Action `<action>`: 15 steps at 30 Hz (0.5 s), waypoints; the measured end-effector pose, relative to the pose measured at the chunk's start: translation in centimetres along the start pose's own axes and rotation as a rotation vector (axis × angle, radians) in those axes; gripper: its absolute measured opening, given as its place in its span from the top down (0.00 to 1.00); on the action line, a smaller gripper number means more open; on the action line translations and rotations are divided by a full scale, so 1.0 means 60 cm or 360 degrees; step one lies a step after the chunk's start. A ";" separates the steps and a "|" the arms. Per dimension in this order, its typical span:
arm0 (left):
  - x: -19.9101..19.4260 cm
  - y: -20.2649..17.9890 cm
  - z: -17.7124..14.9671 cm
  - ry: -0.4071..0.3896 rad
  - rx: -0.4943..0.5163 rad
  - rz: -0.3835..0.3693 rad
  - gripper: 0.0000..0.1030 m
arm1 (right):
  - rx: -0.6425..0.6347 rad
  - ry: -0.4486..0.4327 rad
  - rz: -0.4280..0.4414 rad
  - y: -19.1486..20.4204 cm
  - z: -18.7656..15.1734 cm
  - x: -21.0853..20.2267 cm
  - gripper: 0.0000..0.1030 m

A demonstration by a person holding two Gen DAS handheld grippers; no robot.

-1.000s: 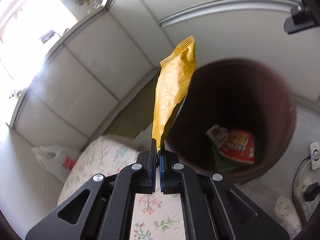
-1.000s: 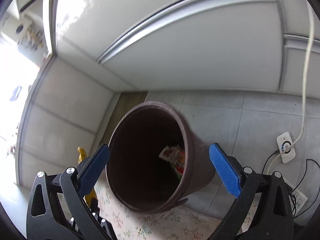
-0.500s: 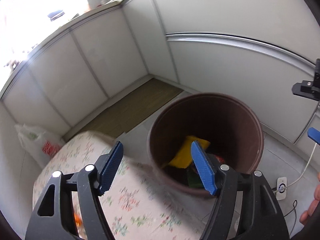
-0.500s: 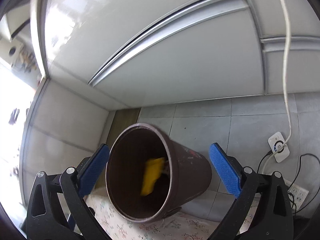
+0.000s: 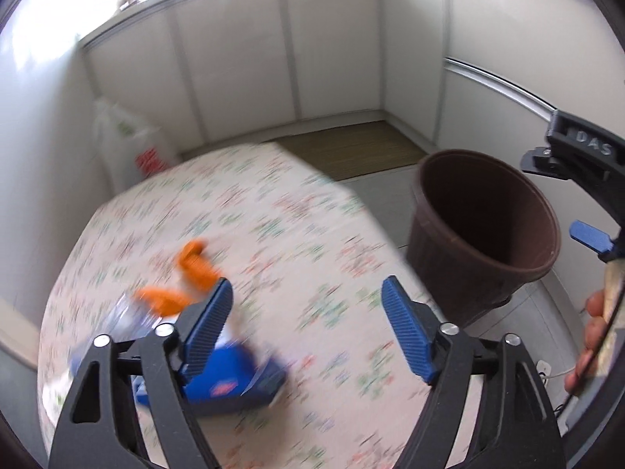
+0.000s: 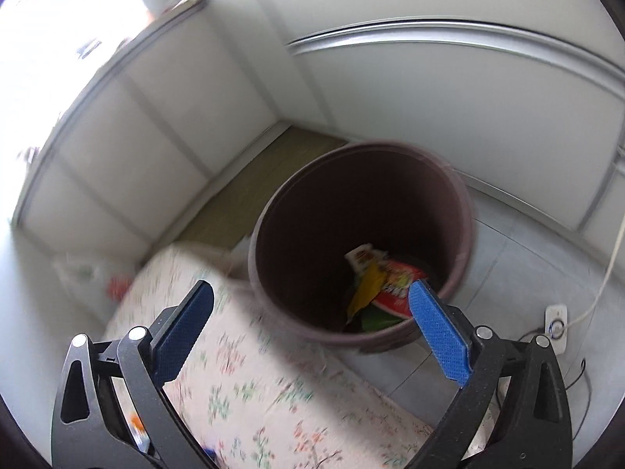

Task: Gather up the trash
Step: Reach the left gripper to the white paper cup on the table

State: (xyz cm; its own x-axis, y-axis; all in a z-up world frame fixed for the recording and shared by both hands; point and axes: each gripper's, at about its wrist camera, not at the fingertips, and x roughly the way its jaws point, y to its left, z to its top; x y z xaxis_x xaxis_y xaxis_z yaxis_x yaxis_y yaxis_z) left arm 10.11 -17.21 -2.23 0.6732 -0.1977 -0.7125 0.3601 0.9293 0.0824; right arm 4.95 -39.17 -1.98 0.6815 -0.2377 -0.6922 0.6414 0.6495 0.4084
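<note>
- Blue ribbed pads stand wide apart on the left gripper (image 5: 306, 324); its jaws have just been opening, and nothing lies between them now, only the flowered cloth of the table (image 5: 273, 211) below.
- The right gripper (image 6: 312, 322) is spread just as wide and holds nothing; through its gap I look down on the table's edge and the near rim of the bin.
- Just under the left gripper's left pad lies a blue wrapper (image 5: 234, 385), and beside it, a little further out, orange scraps (image 5: 183, 273) and something clear and crinkled that is too blurred to name.
- The brown bin (image 6: 361, 246) stands on the floor close against the table's corner, and a yellow packet (image 6: 365, 287) rests inside it on top of a red-and-white wrapper (image 6: 394, 279).
- The step in hand, as I judge it, is the swing from the bin to the next piece of rubbish on the table.
- To do it well, I would slow the left gripper until the view steadies, pick one piece, probably the blue wrapper as the nearest, and come down with a pad on either side of a raised fold so the cloth is not pinched too.
- A light wrapper may slide off, so the jaws should close before any lift.
</note>
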 end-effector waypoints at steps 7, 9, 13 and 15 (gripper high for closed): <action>-0.035 0.156 -0.067 0.0073 -0.0356 0.0096 0.22 | -0.0497 0.0050 0.0015 0.132 -0.073 0.012 0.07; -0.043 0.202 -0.084 0.0079 -0.0435 0.0134 0.22 | -0.0649 0.0068 0.0007 0.170 -0.103 0.019 0.07; -0.058 0.271 -0.117 0.0089 -0.0517 0.0204 0.22 | -0.0820 0.0109 0.0021 0.213 -0.139 0.026 0.07; -0.057 0.303 -0.132 0.0129 -0.0511 0.0260 0.22 | -0.0914 0.0107 0.0027 0.237 -0.159 0.025 0.07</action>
State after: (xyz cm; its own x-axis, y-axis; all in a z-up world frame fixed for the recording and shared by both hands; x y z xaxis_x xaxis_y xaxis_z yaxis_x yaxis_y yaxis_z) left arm 9.22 2.84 -3.83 0.6471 -0.0251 -0.7620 0.0224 0.9997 -0.0139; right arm 11.72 -23.43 -2.90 0.6542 -0.1894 -0.7322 0.3233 0.9452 0.0444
